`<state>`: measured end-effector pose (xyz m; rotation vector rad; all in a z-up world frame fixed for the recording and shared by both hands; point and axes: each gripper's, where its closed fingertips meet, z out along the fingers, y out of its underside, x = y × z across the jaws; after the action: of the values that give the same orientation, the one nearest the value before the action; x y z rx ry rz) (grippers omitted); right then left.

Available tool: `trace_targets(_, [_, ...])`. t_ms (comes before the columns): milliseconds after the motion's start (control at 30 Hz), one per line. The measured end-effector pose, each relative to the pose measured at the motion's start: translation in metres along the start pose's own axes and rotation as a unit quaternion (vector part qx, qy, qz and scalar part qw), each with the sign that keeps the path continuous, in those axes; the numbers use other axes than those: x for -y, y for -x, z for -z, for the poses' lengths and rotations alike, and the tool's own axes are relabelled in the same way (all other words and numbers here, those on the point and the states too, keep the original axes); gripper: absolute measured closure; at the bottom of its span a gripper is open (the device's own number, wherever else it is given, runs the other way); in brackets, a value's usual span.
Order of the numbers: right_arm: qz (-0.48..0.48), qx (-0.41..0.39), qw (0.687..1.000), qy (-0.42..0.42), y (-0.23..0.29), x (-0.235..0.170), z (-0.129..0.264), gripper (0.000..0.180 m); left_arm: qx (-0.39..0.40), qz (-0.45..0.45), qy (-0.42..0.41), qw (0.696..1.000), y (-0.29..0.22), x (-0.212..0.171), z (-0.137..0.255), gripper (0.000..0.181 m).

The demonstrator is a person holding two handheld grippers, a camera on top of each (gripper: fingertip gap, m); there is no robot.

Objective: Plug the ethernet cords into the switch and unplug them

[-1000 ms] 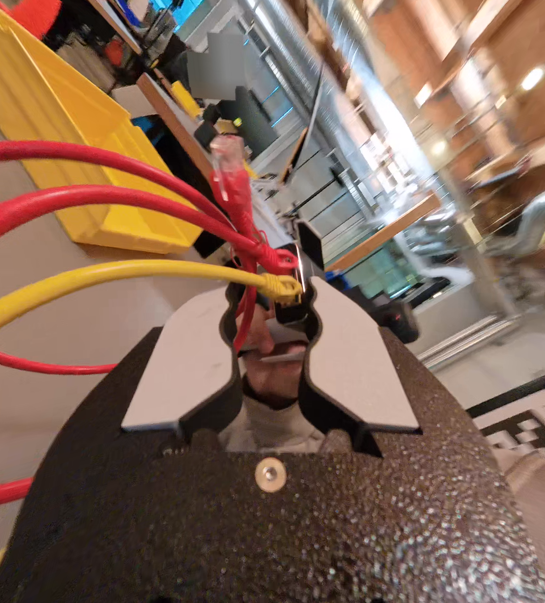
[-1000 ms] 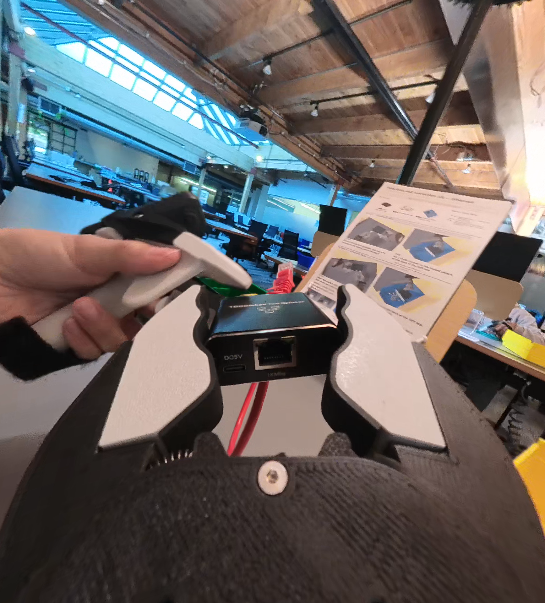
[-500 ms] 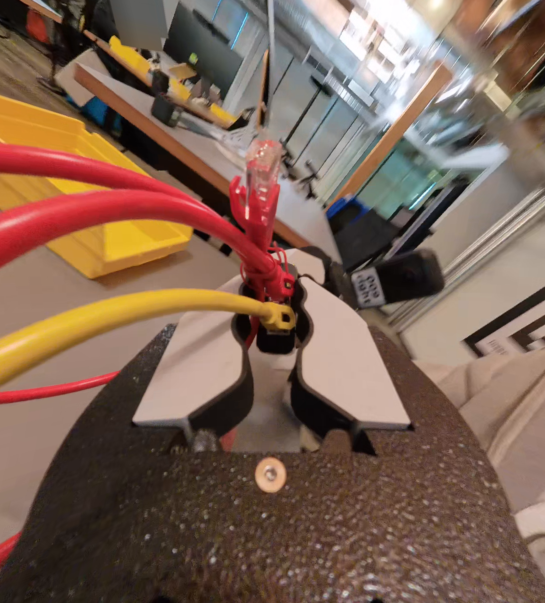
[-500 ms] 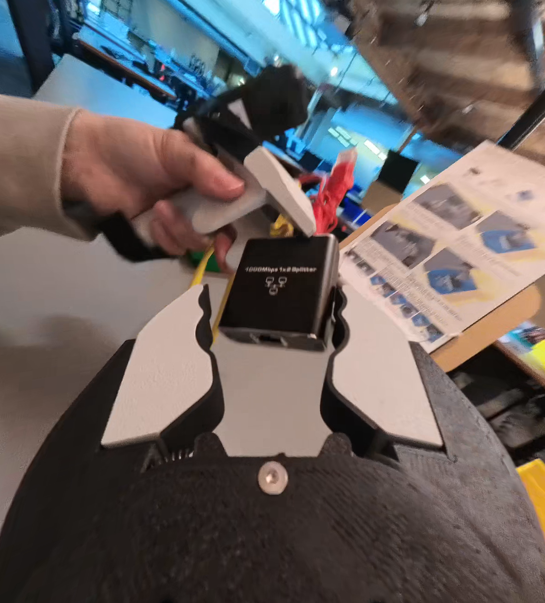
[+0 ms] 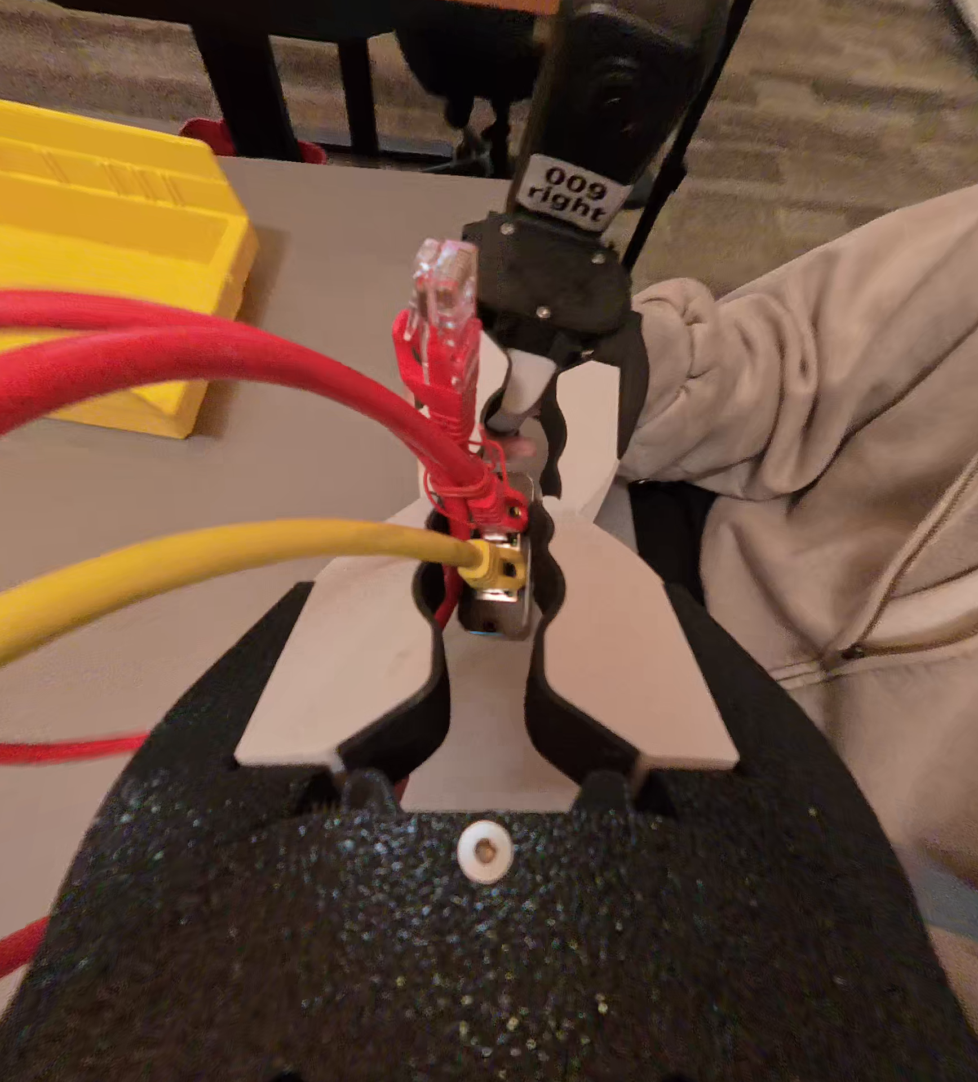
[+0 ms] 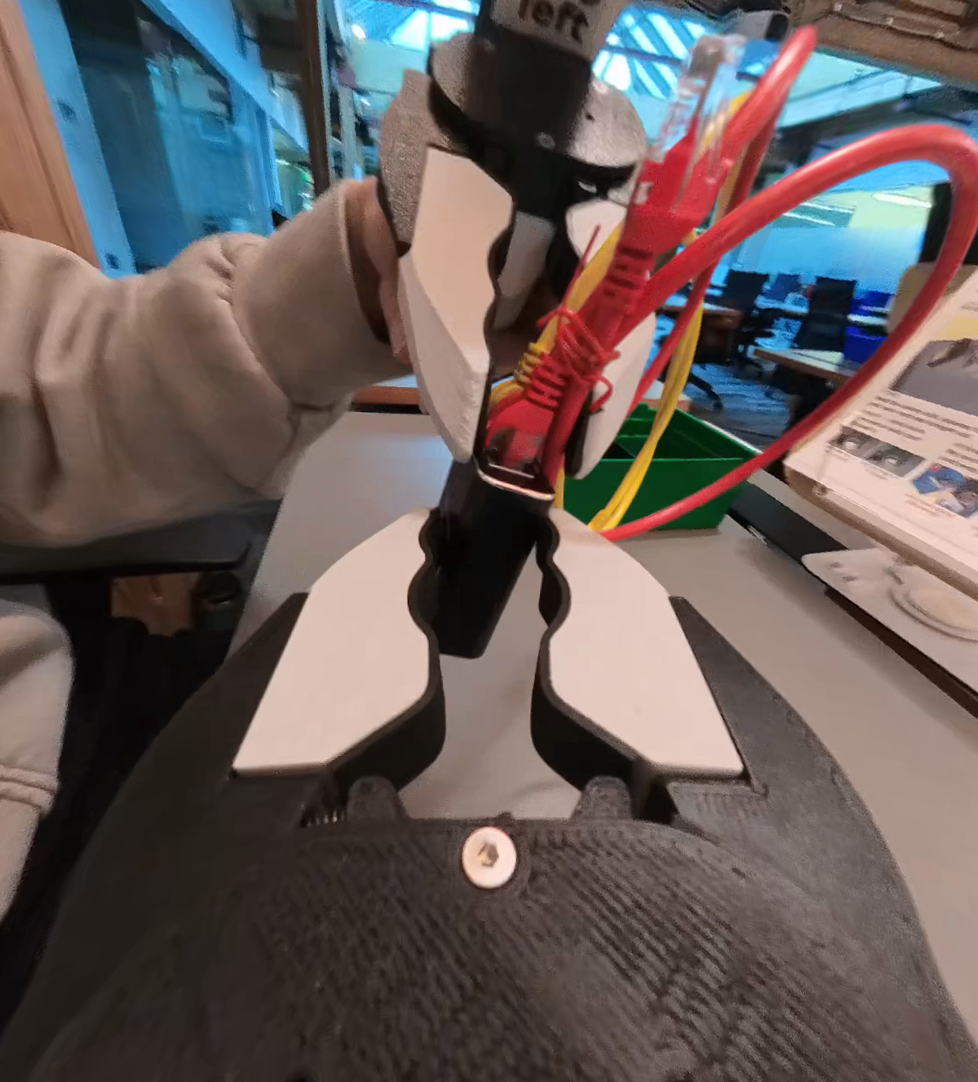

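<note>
Now, switch (image 6: pixel 483 577): held mid-air above surface (image 5: pixel 123 497), long axis toward left tongs.
R tongs (image 6: pixel 483 562): narrow, clamping switch.
L tongs (image 5: pixel 483 559): narrow, around plugged yellow (image 5: pixel 489 565) and red (image 5: pixel 489 506) plugs; grip unclear.

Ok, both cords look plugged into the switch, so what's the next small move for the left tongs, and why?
Probably close the left tongs on the red plug and pull it straight out. It and the yellow plug both sit in the switch, which the right tongs clamp. The left tongs bracket the red one, though whether they grip it is unclear.
</note>
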<state>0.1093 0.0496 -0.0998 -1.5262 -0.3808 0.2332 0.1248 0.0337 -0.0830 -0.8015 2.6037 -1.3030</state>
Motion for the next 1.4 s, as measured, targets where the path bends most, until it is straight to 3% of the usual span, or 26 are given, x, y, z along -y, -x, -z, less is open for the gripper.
trace_targets(67, [-0.02,-0.012,0.999,-0.037,-0.008,0.007,0.004,0.154,0.014,-0.009,-0.012,1.0,0.003,0.005,0.003,0.148])
trace_targets(167, [-0.054,-0.014,0.993,-0.106,-0.018,0.02,0.017,0.155,0.017,0.024,-0.022,0.999,-0.001,0.013,0.013,0.122])
trace_targets(267, [-0.06,-0.057,0.989,-0.121,-0.034,0.021,0.029,0.154,0.062,0.004,0.015,0.998,0.0,-0.001,0.026,0.121])
trace_targets(367, [-0.091,-0.073,0.979,-0.166,-0.047,0.025,0.045,0.154,0.053,-0.036,0.008,0.998,-0.019,-0.004,0.033,0.118])
trace_targets(433, [-0.118,-0.081,0.969,-0.199,-0.055,0.028,0.053,0.155,0.054,-0.033,-0.017,0.998,-0.026,-0.003,0.027,0.132])
trace_targets(467, [-0.13,-0.077,0.964,-0.219,-0.056,0.031,0.055,0.155,0.069,-0.02,-0.043,0.997,-0.025,-0.001,0.021,0.144])
trace_targets(567, [-0.176,-0.068,0.938,-0.293,-0.059,0.045,0.064,0.154,0.124,0.068,-0.193,0.971,-0.01,0.011,0.01,0.149])
trace_targets(633, [-0.205,-0.051,0.918,-0.335,-0.058,0.051,0.068,0.154,0.107,0.151,-0.298,0.936,-0.005,0.011,0.002,0.15])
trace_targets(733, [-0.228,-0.006,0.906,-0.357,-0.049,0.055,0.059,0.154,0.068,0.232,-0.394,0.887,0.007,0.005,-0.01,0.148])
trace_targets(867, [-0.234,0.01,0.914,-0.332,-0.036,0.051,0.033,0.154,0.02,0.231,-0.465,0.854,0.009,0.015,-0.01,0.152])
trace_targets(1000, [-0.243,0.025,0.912,-0.331,-0.032,0.05,0.028,0.155,0.053,0.164,-0.453,0.874,0.01,0.012,-0.009,0.157])
trace_targets(1133, [-0.207,0.022,0.943,-0.26,-0.029,0.042,0.023,0.154,0.036,0.152,-0.405,0.901,0.01,0.007,-0.002,0.158])
trace_targets(1200, [-0.178,-0.016,0.957,-0.229,-0.035,0.038,0.027,0.144,0.033,0.153,-0.375,0.914,0.012,0.006,0.005,0.158])
trace_targets(1300, [-0.163,-0.028,0.971,-0.173,-0.037,0.029,0.029,0.137,0.0,0.175,-0.284,0.943,0.01,-0.002,0.006,0.158])
trace_targets(1400, [-0.17,0.009,0.972,-0.164,-0.025,0.028,0.02,0.148,-0.022,0.187,-0.165,0.968,0.006,-0.014,-0.003,0.157])
